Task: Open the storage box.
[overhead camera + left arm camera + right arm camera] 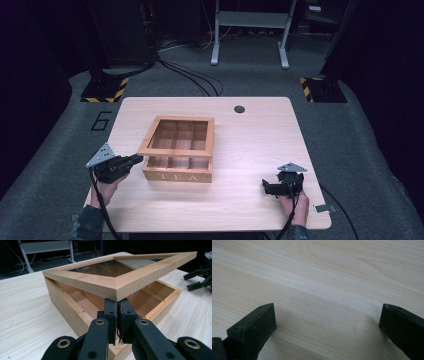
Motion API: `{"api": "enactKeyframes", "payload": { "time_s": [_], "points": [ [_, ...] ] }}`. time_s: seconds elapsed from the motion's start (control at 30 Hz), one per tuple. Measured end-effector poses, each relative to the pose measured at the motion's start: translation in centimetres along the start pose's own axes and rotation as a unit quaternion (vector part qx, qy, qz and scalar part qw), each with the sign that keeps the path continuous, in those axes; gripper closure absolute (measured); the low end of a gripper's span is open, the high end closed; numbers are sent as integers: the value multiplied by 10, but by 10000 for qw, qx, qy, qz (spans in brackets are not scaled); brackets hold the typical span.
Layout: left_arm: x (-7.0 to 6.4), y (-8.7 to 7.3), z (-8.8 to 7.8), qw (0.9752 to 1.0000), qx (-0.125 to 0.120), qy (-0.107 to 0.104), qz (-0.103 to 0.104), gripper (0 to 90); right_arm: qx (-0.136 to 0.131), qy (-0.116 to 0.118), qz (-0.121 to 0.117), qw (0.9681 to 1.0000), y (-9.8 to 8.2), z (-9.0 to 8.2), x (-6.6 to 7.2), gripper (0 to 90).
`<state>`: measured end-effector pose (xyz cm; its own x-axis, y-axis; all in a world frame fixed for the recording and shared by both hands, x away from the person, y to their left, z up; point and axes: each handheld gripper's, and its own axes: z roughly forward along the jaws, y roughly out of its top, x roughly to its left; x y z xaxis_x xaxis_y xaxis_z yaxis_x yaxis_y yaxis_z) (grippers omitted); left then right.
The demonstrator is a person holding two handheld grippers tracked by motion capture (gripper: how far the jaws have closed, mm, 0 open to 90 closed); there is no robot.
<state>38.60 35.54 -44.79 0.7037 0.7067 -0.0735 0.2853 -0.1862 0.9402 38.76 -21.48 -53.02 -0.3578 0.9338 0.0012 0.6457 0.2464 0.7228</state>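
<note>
closed left hand-held gripper (117, 305) under raised lid (130, 281).

table (250, 150): light wood, round dark grommet hole (239, 109) near far edge | floor: grey carpet, black cables (192, 75) trailing | grey metal frame legs (250, 30) beyond table | yellow-black striped bases (105, 90) at both far corners | "6" marked on floor (101, 120)

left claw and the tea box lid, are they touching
Touching. In the left gripper view the left claw, jaws shut together, presses its tips up under the corner of the raised lid, no gap visible.
</note>
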Motion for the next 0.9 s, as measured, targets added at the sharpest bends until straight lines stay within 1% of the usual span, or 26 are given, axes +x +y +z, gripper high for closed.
{"api": "enactKeyframes", "payload": {
  "time_s": [0.1,0.13,0.33,0.6,0.67,0.77,0.8,0.87,0.9],
  "points": [
    [2,5,0,10000,43,-64,-51,858,0,1,-2,10000,0,0,0,2],
    [3,7,0,9999,37,-84,-104,857,0,0,-2,10000,0,0,0,2],
    [4,14,3,9999,52,-75,-58,855,1,2,-1,10000,0,0,0,2],
    [3,22,9,10000,-51,-65,-44,847,1,1,-1,10000,0,0,0,2],
    [4,24,9,9999,-92,-74,-77,844,0,1,-1,10000,0,0,0,2],
    [4,28,12,9999,-98,-69,-58,839,1,2,-1,10000,0,0,0,2],
    [4,29,12,9999,-106,-76,-79,839,1,2,-2,10000,0,0,0,2],
    [4,32,13,9999,-87,-79,-43,837,0,2,-1,10000,0,0,0,2],
    [4,33,14,9999,-96,-81,-63,836,0,2,-1,10000,0,0,0,2]
  ]
}}
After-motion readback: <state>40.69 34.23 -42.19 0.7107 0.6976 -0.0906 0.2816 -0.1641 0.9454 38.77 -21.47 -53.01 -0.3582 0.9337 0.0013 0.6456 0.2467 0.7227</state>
